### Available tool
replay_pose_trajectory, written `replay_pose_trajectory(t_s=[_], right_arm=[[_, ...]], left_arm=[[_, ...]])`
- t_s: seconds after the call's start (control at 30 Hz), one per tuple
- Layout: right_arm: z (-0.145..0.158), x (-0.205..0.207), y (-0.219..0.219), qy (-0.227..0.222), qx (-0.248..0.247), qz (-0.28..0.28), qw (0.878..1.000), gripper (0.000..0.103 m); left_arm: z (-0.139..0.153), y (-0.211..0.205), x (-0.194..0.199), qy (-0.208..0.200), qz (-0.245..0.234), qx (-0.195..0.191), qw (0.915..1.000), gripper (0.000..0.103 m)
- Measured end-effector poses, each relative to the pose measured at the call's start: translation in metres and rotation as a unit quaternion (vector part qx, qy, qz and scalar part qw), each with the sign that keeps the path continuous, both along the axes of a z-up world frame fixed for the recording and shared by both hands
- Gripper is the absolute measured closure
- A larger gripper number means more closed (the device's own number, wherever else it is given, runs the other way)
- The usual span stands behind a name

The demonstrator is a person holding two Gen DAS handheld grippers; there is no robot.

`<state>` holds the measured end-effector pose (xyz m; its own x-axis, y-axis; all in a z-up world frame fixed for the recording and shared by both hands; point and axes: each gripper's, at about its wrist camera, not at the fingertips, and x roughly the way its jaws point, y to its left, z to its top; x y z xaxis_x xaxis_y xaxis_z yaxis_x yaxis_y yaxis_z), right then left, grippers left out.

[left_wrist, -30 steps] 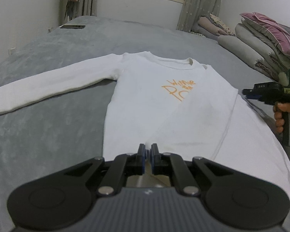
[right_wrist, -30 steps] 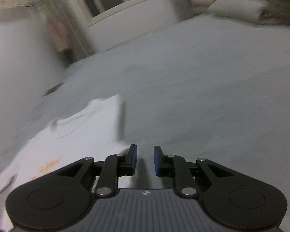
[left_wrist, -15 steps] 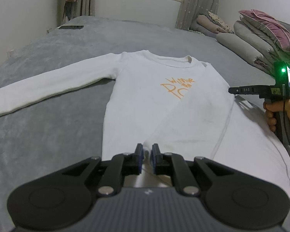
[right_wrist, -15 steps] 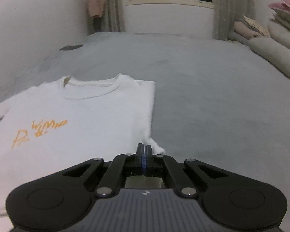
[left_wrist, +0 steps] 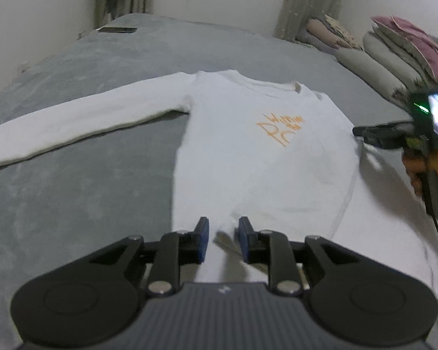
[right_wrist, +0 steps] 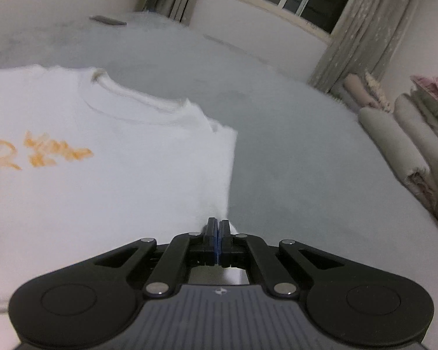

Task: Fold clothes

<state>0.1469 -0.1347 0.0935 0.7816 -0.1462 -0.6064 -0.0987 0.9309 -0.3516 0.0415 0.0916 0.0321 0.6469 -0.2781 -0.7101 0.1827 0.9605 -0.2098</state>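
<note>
Since a second ago, the left gripper [left_wrist: 221,234] has been letting its jaws part: they were nearly together over a pinch of white cloth at the hem and are now standing a narrow gap apart, with that small ridge of fabric lying loose between the blue pads [left_wrist: 203,240] and not pressed. Meanwhile the right gripper [right_wrist: 218,230] has been swinging in from bare bedding to the folded side edge of the white sweatshirt [left_wrist: 248,151], and its jaws are now standing fully together at that edge; whether cloth is caught in them the blur is hiding.

Taking the orange lettering [left_wrist: 280,128] as the landmark, the sweatshirt is lying flat on the grey bedspread [left_wrist: 73,204], collar beyond the lettering and hem on the near side. One sleeve [left_wrist: 81,128] is stretching out well to the left of it, unfolded; the other side is already lying turned in over the body. The garment's long axis is running straight away from the left gripper, which is sitting at the hem below the lettering and is the nearer to that outstretched sleeve. I judge that sleeve to be the next thing to bring across.
</note>
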Motion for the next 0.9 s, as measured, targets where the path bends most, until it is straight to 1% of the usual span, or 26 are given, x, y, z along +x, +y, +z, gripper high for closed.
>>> replay_pose_trajectory(t_s=[0.07, 0.1, 0.2, 0.27, 0.33, 0.37, 0.47, 0.57, 0.6, 0.67, 0.73, 0.8, 0.83, 0.9], right_arm=[[0.005, -0.017, 0.015, -0.003, 0.025, 0.037, 0.999, 0.099], [0.006, -0.026, 0.024, -0.001, 0.031, 0.056, 0.998, 0.098], [-0.002, -0.048, 0.055, 0.012, 0.026, 0.095, 0.995, 0.097], [-0.005, -0.062, 0.073, 0.008, 0.011, 0.113, 0.994, 0.095], [-0.003, -0.078, 0.089, 0.000, -0.006, 0.139, 0.990, 0.095], [-0.003, -0.085, 0.096, -0.001, -0.009, 0.155, 0.988, 0.095], [-0.001, -0.111, 0.119, 0.012, 0.006, 0.213, 0.977, 0.095], [-0.003, -0.142, 0.137, 0.013, -0.008, 0.256, 0.967, 0.095], [-0.003, -0.152, 0.142, 0.013, -0.011, 0.267, 0.964, 0.095], [-0.003, -0.166, 0.145, 0.026, 0.003, 0.286, 0.958, 0.095], [-0.003, -0.180, 0.147, 0.032, 0.011, 0.302, 0.953, 0.096], [-0.003, -0.185, 0.149, 0.023, -0.001, 0.302, 0.953, 0.096], [0.000, -0.186, 0.148, 0.022, 0.008, 0.299, 0.954, 0.096], [0.006, -0.184, 0.146, 0.027, 0.060, 0.297, 0.953, 0.096]], left_arm=[[0.000, 0.007, 0.003, 0.011, 0.008, -0.017, 0.9998, 0.082], [-0.001, 0.008, 0.003, 0.014, 0.009, -0.017, 0.9997, 0.082], [-0.001, 0.009, 0.004, 0.016, 0.012, -0.010, 0.9997, 0.083], [0.000, 0.010, 0.004, 0.012, 0.015, -0.009, 0.9998, 0.083], [0.001, 0.012, 0.005, 0.015, 0.016, -0.017, 0.9996, 0.083], [0.001, 0.013, 0.006, 0.016, 0.017, -0.021, 0.9995, 0.083], [0.001, 0.015, 0.006, 0.017, 0.019, -0.021, 0.9995, 0.083], [0.000, 0.010, 0.006, 0.013, 0.016, -0.007, 0.9998, 0.083], [0.000, 0.007, 0.006, 0.010, 0.015, 0.000, 0.9998, 0.083], [0.001, 0.003, 0.004, 0.002, 0.013, 0.014, 0.9998, 0.083], [0.001, 0.002, 0.003, -0.001, 0.013, 0.018, 0.9998, 0.083], [0.001, 0.002, 0.002, -0.002, 0.013, 0.023, 0.9996, 0.083], [0.000, 0.001, 0.002, -0.003, 0.013, 0.026, 0.9996, 0.083], [-0.001, 0.000, 0.003, -0.003, 0.012, 0.032, 0.9994, 0.083]])
